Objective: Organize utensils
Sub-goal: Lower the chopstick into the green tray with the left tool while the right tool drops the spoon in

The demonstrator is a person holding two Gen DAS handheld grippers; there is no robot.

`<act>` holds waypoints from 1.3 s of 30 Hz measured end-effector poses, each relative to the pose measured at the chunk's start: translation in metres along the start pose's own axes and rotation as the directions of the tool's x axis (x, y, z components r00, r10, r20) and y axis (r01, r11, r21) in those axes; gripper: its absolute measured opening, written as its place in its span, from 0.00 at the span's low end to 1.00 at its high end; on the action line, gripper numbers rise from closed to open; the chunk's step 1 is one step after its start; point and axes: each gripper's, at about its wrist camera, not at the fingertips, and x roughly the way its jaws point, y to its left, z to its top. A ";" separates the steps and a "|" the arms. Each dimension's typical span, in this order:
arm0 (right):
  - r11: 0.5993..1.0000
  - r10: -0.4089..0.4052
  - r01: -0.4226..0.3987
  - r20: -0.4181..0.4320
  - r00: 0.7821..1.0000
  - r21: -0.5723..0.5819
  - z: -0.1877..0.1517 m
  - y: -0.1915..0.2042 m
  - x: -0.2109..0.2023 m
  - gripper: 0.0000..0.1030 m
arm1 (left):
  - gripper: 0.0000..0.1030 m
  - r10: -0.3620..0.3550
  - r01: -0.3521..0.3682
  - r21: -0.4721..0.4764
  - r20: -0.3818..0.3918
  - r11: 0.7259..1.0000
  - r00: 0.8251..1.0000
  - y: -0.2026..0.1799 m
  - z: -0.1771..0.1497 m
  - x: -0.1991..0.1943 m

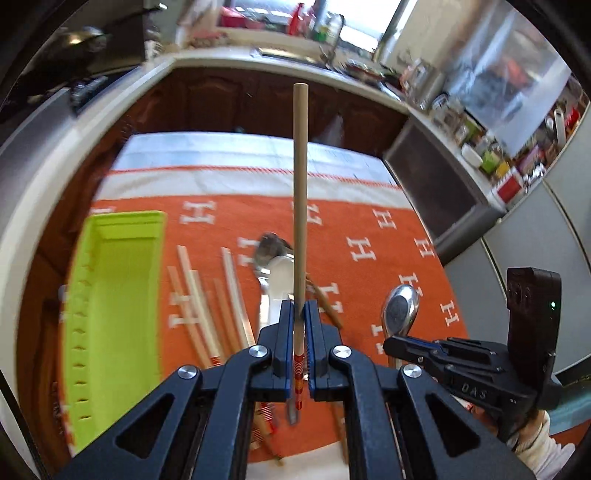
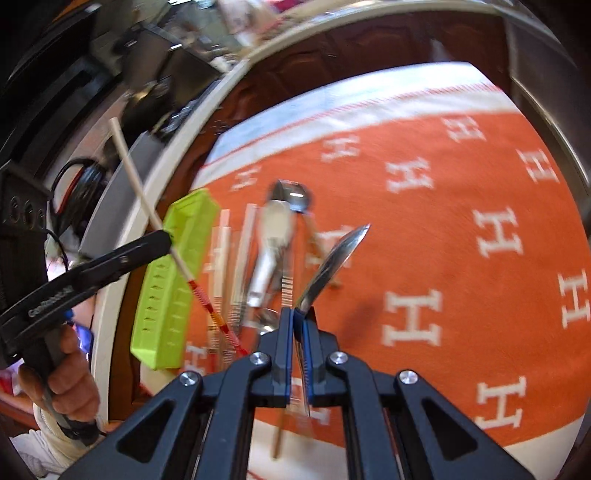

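Utensil pile [image 1: 236, 295] beside tray [image 1: 110, 295]

Orange H-patterned cloth [image 1: 369, 221], wooden cabinets [image 1: 221, 99], cluttered counter [image 1: 480, 147]

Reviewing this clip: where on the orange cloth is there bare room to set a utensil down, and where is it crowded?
Free: the orange cloth right of the spoon held by the right gripper, and the far strip beyond the utensil pile. The green tray looks empty. Crowded: chopsticks and spoons lie packed between the tray and the left gripper.

Sunlit window [image 1: 354, 22] above cluttered counter [image 1: 229, 61], dark wood cabinets [image 1: 221, 99].
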 end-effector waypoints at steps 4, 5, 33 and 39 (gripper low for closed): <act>0.994 0.032 -0.033 -0.011 0.999 -0.107 0.011 0.045 0.010 0.05 | 0.03 0.057 -0.054 -0.049 0.062 0.997 0.996 0.037 -0.009 -0.047; 0.991 0.044 -0.045 -0.016 0.999 -0.127 0.014 0.055 0.013 0.05 | 0.03 0.081 -0.077 -0.061 0.067 0.995 0.994 0.046 -0.011 -0.056; 0.991 0.097 -0.120 -0.291 0.952 -0.061 0.033 0.159 0.179 0.05 | 0.29 0.266 -0.305 -0.182 -0.207 0.935 0.941 0.165 -0.066 0.054; 0.992 0.042 -0.073 -0.284 0.958 -0.099 0.026 0.162 0.173 0.04 | 0.40 0.284 -0.326 -0.165 -0.234 0.931 0.930 0.161 -0.077 0.053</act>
